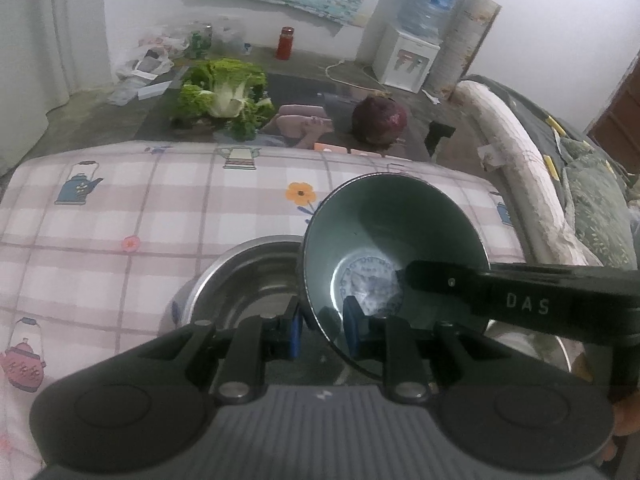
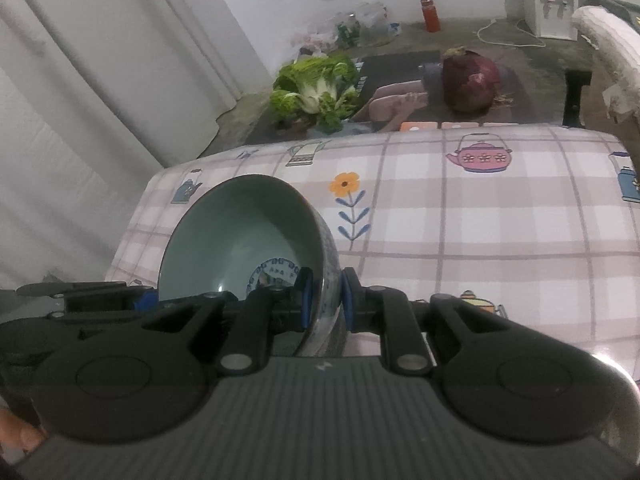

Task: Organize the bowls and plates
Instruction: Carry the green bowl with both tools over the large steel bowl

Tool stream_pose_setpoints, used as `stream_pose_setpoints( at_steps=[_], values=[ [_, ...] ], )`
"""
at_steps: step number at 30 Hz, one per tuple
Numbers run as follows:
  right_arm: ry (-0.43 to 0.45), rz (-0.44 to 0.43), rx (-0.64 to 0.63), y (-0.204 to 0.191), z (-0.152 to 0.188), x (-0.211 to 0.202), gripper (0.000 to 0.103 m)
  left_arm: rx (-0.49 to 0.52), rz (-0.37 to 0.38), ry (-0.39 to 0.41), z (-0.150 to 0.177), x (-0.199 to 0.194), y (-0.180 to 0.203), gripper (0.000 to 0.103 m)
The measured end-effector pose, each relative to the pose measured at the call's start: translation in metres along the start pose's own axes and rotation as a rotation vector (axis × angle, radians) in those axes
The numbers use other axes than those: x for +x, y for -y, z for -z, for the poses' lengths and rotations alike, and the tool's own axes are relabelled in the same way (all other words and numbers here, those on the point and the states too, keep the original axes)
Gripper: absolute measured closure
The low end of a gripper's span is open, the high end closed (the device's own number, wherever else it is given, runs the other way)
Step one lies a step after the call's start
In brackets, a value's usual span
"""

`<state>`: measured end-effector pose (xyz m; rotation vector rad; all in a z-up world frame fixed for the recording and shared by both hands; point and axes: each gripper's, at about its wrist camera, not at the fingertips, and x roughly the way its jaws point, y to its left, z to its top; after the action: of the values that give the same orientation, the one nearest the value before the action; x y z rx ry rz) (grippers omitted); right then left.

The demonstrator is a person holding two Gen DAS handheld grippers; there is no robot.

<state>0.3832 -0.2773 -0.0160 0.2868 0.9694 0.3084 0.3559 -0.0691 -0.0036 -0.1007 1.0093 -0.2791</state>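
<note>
- Nearest the left wrist camera, the left claw [image 1: 322,326] is seen pinching the near rim of a pale green bowl [image 1: 384,216], one blue pad inside the wall and one outside.
- In the right wrist view, the right claw [image 2: 323,300] is pressed onto the same bowl [image 2: 240,220] at the rim toward 3 o'clock; the patterned wall is squeezed between its blue pads [image 2: 305,300].
- The bowl is held tilted, mouth turned toward the cameras, above a checked tablecloth [image 1: 120,208] printed with teapots and flowers.
- A steel basin [image 1: 240,276] sits on the cloth at 9 o'clock of the bowl in the left view, just beside it and partly behind its rim.
- A cabbage [image 1: 224,92] and a dark red, rounded vegetable [image 1: 380,118] lie beyond the table at 12 o'clock.
- Judged from the tilt, the bowl seems to be carried toward the basin or a stack; which one cannot be told.
- A slip is the main risk: a glazed wall pinched only at two edge points could rotate or slide out if one claw is eased before the other.
- A knock against the basin's rim is also possible, since the two stand so close.
</note>
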Motion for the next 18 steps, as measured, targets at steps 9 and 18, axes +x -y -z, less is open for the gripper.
stream_pose_setpoints(
  at_steps=[9,18],
  values=[
    [-0.019,-0.015,-0.016,-0.015,0.002,0.011,0.088,-0.023,-0.011,0.004,0.004,-0.004,-0.018,0.081],
    [-0.033,-0.023,-0.021,-0.024,0.004,0.020,0.088,-0.040,-0.013,0.002,0.008,-0.007,-0.029,0.081]
  ],
)
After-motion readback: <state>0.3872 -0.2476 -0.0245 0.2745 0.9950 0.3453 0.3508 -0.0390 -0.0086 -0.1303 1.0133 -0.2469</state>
